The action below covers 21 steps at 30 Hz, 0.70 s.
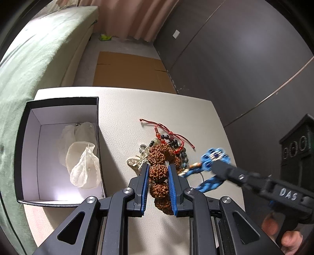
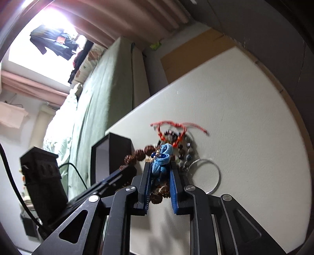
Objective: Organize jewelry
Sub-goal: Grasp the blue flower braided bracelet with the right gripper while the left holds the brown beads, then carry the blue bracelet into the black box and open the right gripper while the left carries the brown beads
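Bkgd: green-covered bed (image 1: 29, 58) along left of frame, pink curtains (image 1: 125, 17) top centre, dark grey wall (image 1: 245, 58) right. Flat cardboard (image 1: 129, 68) on pale floor, centre. Right wrist view: bright window (image 2: 41, 49) upper left, overexposed.

Box (image 1: 58, 109) left of jewelry pile (image 1: 166, 151) on table (image 1: 121, 109).
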Motion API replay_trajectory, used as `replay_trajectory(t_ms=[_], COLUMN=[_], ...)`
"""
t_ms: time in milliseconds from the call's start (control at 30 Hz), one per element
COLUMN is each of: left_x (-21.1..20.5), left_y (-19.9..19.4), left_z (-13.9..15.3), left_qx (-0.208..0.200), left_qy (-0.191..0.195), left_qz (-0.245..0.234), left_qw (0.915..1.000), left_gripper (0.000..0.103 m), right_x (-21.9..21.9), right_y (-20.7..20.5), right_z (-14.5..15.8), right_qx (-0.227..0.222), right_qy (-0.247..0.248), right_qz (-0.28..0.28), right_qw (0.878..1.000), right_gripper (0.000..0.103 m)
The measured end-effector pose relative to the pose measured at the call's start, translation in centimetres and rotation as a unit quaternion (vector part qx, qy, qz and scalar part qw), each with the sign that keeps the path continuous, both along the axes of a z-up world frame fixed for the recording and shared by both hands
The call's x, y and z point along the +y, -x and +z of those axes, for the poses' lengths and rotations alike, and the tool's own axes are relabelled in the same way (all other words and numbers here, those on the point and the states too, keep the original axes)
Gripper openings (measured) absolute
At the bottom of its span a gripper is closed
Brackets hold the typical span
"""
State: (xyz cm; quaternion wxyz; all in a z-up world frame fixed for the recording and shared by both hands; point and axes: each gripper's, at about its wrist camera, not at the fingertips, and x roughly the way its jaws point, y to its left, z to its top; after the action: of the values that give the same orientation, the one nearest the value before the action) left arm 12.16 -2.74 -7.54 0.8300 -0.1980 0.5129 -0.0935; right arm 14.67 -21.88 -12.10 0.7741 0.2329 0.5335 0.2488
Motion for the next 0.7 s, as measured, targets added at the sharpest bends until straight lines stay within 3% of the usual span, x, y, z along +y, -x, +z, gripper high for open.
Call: replay_trajectory(t_ms=[333, 700], left_x=[0.4, 3.5], left_y=[1.5, 4.0], left_z=[3.8, 7.3], left_qx=[-0.052, -0.095], left_qy=[0.009, 0.001], left_qz=[0.012, 0.068], left_qw=[0.9985, 0.9932], left_gripper=[0.020, 0.020], right_x=[-3.2, -3.1], right_y=[0.4, 0.5], right_z=[3.2, 4.5], right_qx=[-0.047, -0.064], right_qy=[-0.010, -0.028], right_qz=[-0.034, -0.028], right_qw=[0.998, 0.997], right_gripper=[0.019, 0.019])
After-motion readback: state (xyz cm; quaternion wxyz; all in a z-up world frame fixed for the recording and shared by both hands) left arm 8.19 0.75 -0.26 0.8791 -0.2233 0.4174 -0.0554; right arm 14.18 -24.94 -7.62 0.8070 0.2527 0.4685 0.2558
